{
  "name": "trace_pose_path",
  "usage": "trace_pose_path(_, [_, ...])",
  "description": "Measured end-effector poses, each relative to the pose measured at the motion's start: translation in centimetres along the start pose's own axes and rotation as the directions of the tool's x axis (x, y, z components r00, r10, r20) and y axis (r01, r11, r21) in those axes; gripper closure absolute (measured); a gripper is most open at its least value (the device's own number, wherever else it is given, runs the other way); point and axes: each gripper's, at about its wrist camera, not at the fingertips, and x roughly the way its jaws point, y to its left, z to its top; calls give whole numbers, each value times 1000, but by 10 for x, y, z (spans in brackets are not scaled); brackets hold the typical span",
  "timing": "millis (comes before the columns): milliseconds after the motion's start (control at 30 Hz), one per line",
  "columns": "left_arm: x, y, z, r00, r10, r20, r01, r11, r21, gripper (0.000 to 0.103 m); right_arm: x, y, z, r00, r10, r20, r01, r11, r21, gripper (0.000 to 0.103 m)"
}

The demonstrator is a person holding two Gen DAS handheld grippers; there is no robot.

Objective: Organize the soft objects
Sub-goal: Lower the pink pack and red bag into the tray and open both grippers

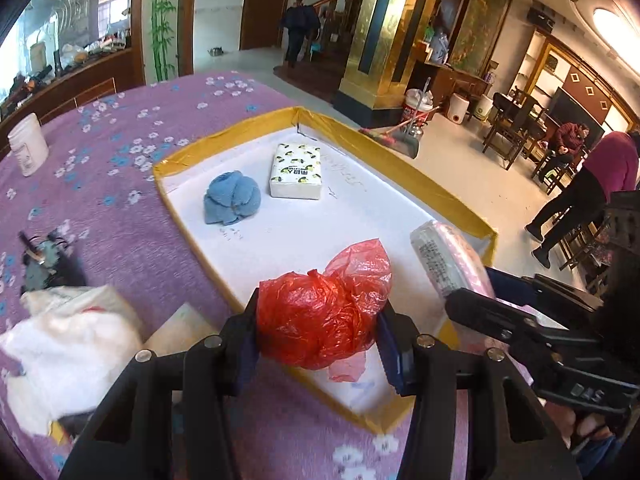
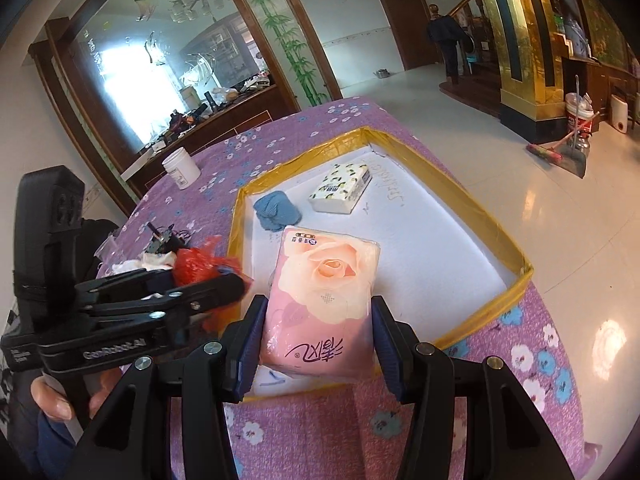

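My left gripper [image 1: 320, 320] is shut on a crumpled red plastic bag [image 1: 324, 312], held over the near edge of the white tray with yellow taped rim [image 1: 400, 160]. My right gripper [image 2: 318, 332] is shut on a pink tissue pack with a rose print [image 2: 324, 292], held over the tray's near edge [image 2: 480, 216]; this pack also shows in the left wrist view [image 1: 448, 260]. Inside the tray lie a balled blue cloth [image 1: 232, 198] [image 2: 276, 208] and a white lemon-print tissue pack [image 1: 296, 170] [image 2: 340, 188].
The table has a purple flowered cloth [image 1: 120, 168]. A white jar [image 1: 28, 144] [image 2: 181, 168] stands at the far left. A white fluffy cloth [image 1: 68, 344] and a small dark gadget [image 1: 44, 256] lie left of the tray. People and chairs are at the far right.
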Motion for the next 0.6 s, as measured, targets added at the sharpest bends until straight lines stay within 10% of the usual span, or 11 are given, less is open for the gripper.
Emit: trace_pose_path(600, [65, 29, 34, 999, 33, -41, -37, 994, -100, 54, 112, -14, 83, 956, -234, -177, 242, 970, 23, 48])
